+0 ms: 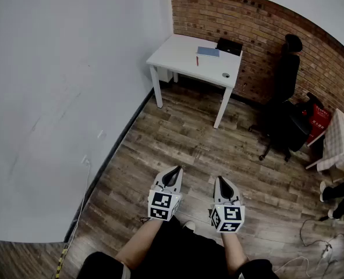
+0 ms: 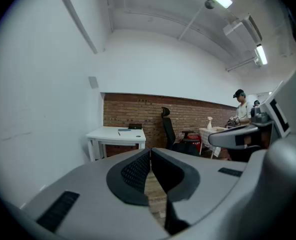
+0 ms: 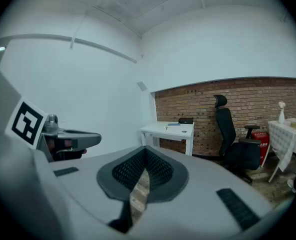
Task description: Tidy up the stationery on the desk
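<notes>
Standing well short of the white desk [image 1: 180,57], left gripper [image 1: 173,172] and right gripper [image 1: 220,182] both closed, empty; walking up to it probably comes next.

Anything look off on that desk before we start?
Nothing spilled or broken. On the white desk, a red pen lies loose beside the blue notebook, and a small round item sits alone near the front edge. It's too far away to tell more.
</notes>
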A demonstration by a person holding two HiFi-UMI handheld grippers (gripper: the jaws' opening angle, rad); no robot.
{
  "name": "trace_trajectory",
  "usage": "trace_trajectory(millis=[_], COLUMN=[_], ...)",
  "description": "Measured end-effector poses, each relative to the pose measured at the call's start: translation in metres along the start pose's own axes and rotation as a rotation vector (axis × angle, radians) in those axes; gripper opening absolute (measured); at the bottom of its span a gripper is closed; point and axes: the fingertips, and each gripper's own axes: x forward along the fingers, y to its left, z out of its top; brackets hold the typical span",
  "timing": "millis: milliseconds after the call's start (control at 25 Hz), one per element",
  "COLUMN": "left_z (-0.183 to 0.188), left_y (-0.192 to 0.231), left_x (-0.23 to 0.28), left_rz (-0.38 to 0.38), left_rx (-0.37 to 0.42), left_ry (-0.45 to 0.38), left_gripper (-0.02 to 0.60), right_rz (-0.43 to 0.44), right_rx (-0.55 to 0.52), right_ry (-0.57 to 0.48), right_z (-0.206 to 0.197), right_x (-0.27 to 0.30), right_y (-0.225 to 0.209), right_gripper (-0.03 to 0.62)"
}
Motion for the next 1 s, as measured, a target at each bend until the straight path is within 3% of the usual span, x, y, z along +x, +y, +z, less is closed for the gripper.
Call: trace_trajectory(millis=[1000], left_z=[-0.003], left_y=[-0.013], left_x=[-0.001], left_rz=[0.0], left_rx=[0.005], left_ry=[0.009], left_gripper=[0.02], right_rz=[0.014], right_rx=[0.009], right_ry=[-0.018], right_z=[-0.003], right_x=[-0.01], right_y=[-0.004], right_gripper=[0.023])
